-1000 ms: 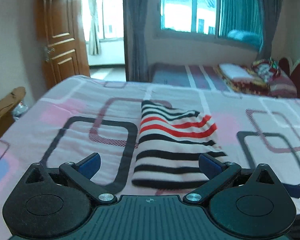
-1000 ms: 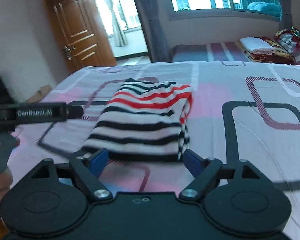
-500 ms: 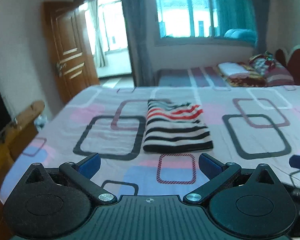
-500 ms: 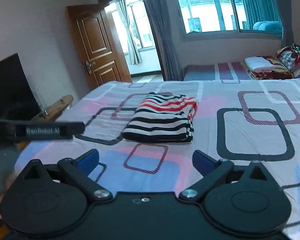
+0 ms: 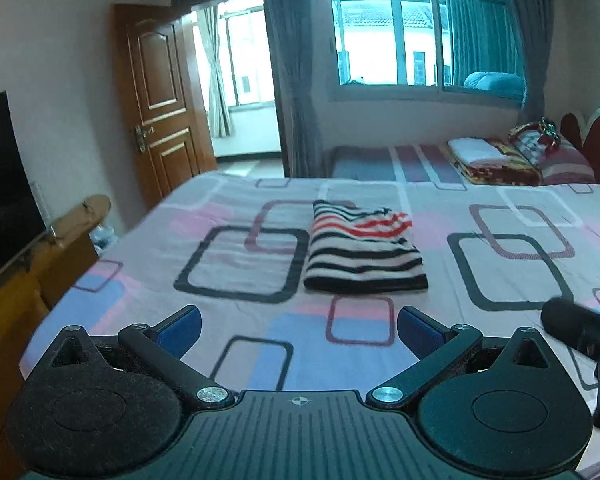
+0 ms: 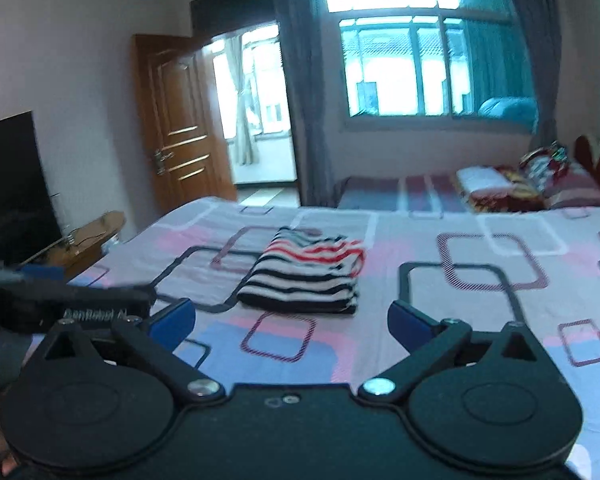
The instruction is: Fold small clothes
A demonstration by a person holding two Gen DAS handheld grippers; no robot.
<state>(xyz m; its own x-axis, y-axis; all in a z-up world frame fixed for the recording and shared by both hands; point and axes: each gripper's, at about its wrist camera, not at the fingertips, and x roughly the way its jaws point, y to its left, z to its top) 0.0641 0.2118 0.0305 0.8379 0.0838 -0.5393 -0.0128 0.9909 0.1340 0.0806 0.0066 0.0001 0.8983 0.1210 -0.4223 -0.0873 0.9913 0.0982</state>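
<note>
Above the bed point(image 5: 236, 312), both grippers point(image 5: 298, 326) point(image 6: 290, 322) level, jaws apart, empty.

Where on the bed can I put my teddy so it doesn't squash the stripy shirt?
Bare sheet lies on both sides of the folded shirt: a wide patch to its right toward the headboard, and another to its left toward the door. The near strip in front of it is crowded by both grippers.

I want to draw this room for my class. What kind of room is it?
It looks like a bedroom in a home. A big bed with a patterned sheet holds a folded striped top, a second bed with blankets stands under a curtained window, and a wooden door stands open.
</note>
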